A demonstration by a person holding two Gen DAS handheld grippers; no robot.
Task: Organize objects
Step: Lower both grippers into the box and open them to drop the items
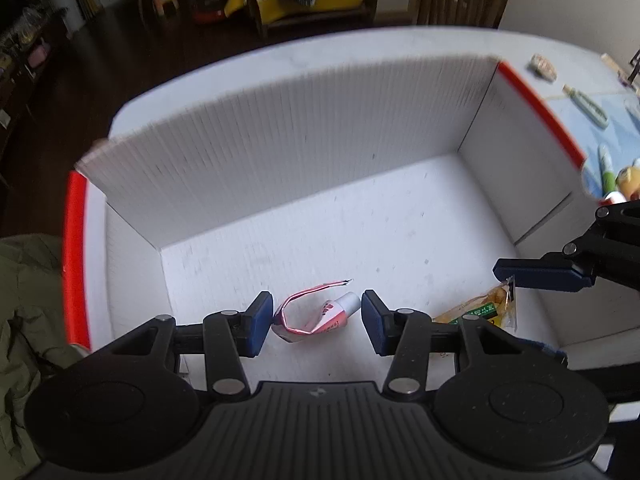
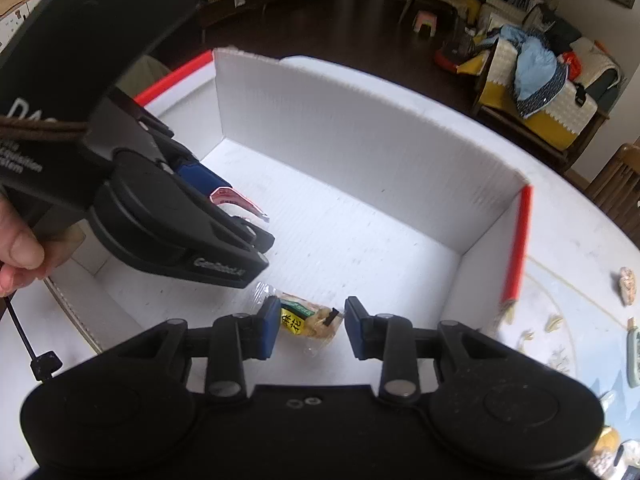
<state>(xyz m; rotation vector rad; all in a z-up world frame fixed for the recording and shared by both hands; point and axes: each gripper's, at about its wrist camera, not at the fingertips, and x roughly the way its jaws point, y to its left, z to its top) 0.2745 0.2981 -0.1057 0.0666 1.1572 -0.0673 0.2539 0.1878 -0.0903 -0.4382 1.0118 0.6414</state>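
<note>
The left tool (image 1: pixel 317 322) pinches a crumpled pink-and-white tube (image 1: pixel 320 312) between its blue pads; the right tool (image 2: pixel 311 327) is closed on a clear snack packet (image 2: pixel 307 320) with a yellow label. Both point steeply down inside the white corrugated box (image 1: pixel 280 128) with red-edged flaps, each item low over the box floor — whether either touches it I cannot tell. The box stands on the pale table (image 2: pixel 560 264). The step in hand looks like placing both items in the box; next, each tool must spread its pads to release, then lift clear of the walls.
</note>
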